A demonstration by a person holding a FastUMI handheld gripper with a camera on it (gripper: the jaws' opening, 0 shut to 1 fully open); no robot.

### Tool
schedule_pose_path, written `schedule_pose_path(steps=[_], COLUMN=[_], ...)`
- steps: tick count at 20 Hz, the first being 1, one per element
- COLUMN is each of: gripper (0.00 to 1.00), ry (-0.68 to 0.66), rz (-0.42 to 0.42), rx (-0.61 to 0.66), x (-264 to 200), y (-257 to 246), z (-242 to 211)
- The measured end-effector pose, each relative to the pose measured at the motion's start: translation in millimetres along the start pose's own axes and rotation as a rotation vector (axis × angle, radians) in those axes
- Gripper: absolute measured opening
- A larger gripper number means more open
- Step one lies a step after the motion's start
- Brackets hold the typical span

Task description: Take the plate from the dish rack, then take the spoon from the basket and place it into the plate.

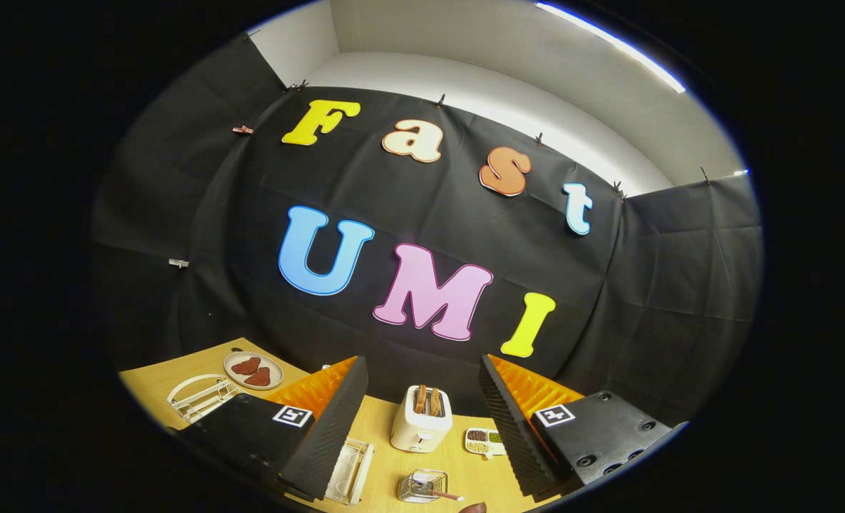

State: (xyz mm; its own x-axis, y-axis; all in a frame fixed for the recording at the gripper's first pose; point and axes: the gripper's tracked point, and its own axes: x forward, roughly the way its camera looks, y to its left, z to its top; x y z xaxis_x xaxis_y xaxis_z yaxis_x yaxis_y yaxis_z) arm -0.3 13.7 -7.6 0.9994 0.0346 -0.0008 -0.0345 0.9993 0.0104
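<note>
My gripper (422,362) is open, its two fingers spread wide and nothing between them. It is held high and tilted up toward the booth wall. A round plate (253,370) with red-brown patches lies flat on the wooden table (152,381), beyond the left finger. Just in front of it stands a white wire dish rack (201,397). Low between the fingers sits a small wire basket (422,486) with a spoon (445,494) in it, its handle pointing right.
A white toaster (421,422) with two slices of toast stands between the fingers, ahead of the basket. A small divided dish of beans (484,442) is to its right. Another white wire holder (351,470) lies by the left finger. A person's fingertip (474,507) shows near the spoon.
</note>
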Motion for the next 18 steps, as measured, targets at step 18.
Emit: schedule_pose_path(steps=[18], gripper=[0.97], ry=[0.194], rz=[0.203], rx=[0.095], x=[18], y=[74], z=[-56])
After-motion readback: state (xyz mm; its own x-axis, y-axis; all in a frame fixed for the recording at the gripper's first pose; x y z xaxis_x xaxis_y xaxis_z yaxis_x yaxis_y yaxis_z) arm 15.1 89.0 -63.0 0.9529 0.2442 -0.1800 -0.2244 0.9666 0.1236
